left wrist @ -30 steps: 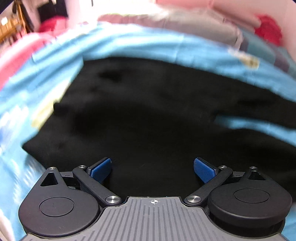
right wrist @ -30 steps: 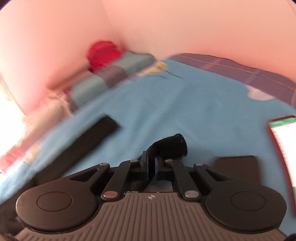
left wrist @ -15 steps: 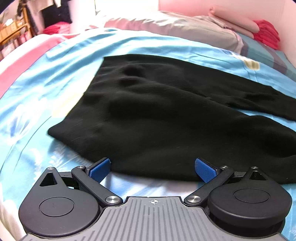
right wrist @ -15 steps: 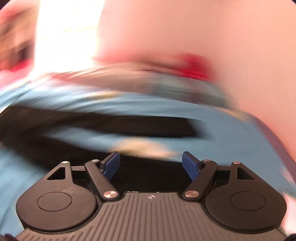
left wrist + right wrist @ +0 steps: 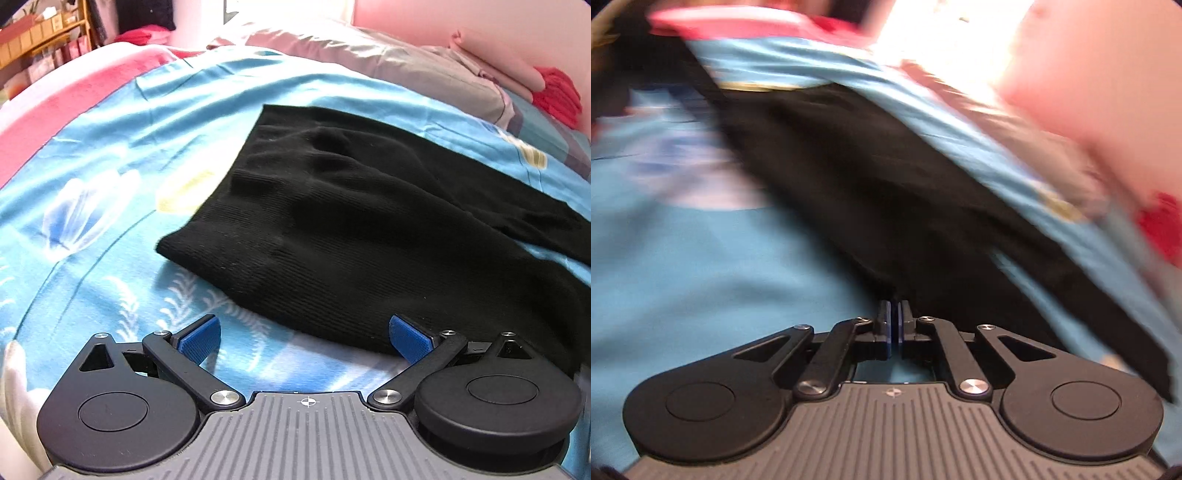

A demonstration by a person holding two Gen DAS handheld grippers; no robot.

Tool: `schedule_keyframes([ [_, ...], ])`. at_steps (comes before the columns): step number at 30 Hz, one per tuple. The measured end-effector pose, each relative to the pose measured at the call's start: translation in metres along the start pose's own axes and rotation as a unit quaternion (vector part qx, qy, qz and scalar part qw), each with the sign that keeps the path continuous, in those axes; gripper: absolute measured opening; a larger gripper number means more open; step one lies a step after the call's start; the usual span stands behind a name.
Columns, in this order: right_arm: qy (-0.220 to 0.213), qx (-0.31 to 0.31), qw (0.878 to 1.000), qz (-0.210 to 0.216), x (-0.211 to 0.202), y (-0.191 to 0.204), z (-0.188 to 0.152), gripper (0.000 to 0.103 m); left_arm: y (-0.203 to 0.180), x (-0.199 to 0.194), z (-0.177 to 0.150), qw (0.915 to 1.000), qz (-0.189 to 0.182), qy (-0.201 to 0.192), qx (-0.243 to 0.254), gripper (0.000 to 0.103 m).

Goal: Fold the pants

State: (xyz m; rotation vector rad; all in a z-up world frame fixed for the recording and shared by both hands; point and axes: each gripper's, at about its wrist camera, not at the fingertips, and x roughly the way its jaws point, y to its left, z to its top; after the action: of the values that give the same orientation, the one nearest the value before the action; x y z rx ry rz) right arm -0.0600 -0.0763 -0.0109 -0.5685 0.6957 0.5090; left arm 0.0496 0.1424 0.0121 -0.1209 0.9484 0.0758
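Pants (image 5: 354, 229), black and ribbed, lie spread on the blue flowered bedsheet (image 5: 110, 177), waist end toward ten o'clock in the left wrist view and the two legs running off toward three and four o'clock. They look laid flat so that a fold can be started, though the upper part is rumpled, so the cloth is probably not yet smoothed.

Just short of the nearest hem, at six o'clock, the left gripper (image 5: 304, 334) hangs with its blue pads (image 5: 201, 338) well apart and nothing between them. One pad sits over bare sheet, the other at the cloth's edge, which reads as lining up to pinch that hem.

In the blurred right wrist view the pants (image 5: 886, 192) run from eleven o'clock down to four o'clock. The right gripper (image 5: 894, 325) has its jaws together at the dark fabric's near edge; whether a fold of cloth is caught between them I cannot tell.

Beyond the sheet, at one o'clock in the left view, a grey pillow (image 5: 388, 62) and red folded cloth (image 5: 557, 92) lie against the pink wall (image 5: 461, 18).
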Motion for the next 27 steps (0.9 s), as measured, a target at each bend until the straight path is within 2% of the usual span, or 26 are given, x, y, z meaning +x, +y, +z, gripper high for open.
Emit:
schedule_keyframes([
  [1,-0.001,-0.029,1.000,0.001,-0.009,0.012,-0.007,0.002,0.004,-0.001,0.000,1.0000,0.001,-0.001,-0.001,0.103],
  [3,0.005,-0.053,0.998,-0.026,-0.014,0.019,-0.009,0.002,0.014,-0.002,0.002,1.0000,0.004,-0.003,-0.008,0.103],
  [4,-0.002,-0.053,0.998,-0.033,-0.014,0.018,-0.003,0.004,0.020,-0.002,0.004,0.9999,0.006,-0.004,-0.015,0.103],
  [5,-0.029,-0.055,0.997,-0.035,-0.017,0.017,0.007,0.010,0.024,-0.005,0.006,0.9997,0.006,-0.006,-0.023,0.103],
  [7,-0.069,-0.056,0.995,-0.035,-0.012,0.017,0.030,0.046,0.035,-0.013,0.008,0.9990,0.002,-0.015,-0.043,0.103],
  [8,-0.082,-0.060,0.995,-0.023,-0.007,0.018,0.040,0.071,0.041,-0.019,0.008,0.9984,0.004,-0.021,-0.052,0.103],
  [9,-0.094,-0.069,0.993,-0.015,0.004,0.023,0.050,0.071,0.048,-0.024,0.009,0.9979,0.007,-0.027,-0.059,0.103],
  [14,-0.096,-0.144,0.985,-0.006,0.069,0.060,0.096,0.069,0.085,-0.048,0.005,0.9942,0.036,-0.050,-0.088,0.103],
  [16,-0.127,-0.148,0.981,-0.020,0.087,0.066,0.112,0.069,0.098,-0.055,0.001,0.9923,0.048,-0.055,-0.099,0.103],
  [17,-0.117,-0.149,0.982,-0.027,0.100,0.069,0.124,0.060,0.104,-0.057,-0.001,0.9915,0.052,-0.056,-0.105,0.103],
  [18,-0.093,-0.133,0.987,-0.017,0.111,0.068,0.136,0.015,0.110,-0.059,-0.002,0.9907,0.056,-0.056,-0.111,0.103],
  [19,-0.069,-0.094,0.993,0.007,0.118,0.066,0.147,0.013,0.115,-0.060,-0.002,0.9900,0.058,-0.056,-0.116,0.103],
  [20,-0.063,-0.070,0.995,0.016,0.115,0.068,0.151,0.010,0.119,-0.061,-0.002,0.9893,0.060,-0.057,-0.120,0.103],
  [23,-0.120,-0.101,0.986,0.057,0.072,0.101,0.144,0.009,0.124,-0.065,-0.003,0.9886,0.063,-0.068,-0.119,0.103],
  [25,-0.113,-0.110,0.986,0.061,0.075,0.114,0.139,0.007,0.120,-0.060,0.003,0.9886,0.068,-0.067,-0.116,0.103],
  [27,-0.112,-0.096,0.988,0.055,0.079,0.115,0.133,0.010,0.115,-0.054,0.009,0.9895,0.064,-0.062,-0.114,0.103],
])
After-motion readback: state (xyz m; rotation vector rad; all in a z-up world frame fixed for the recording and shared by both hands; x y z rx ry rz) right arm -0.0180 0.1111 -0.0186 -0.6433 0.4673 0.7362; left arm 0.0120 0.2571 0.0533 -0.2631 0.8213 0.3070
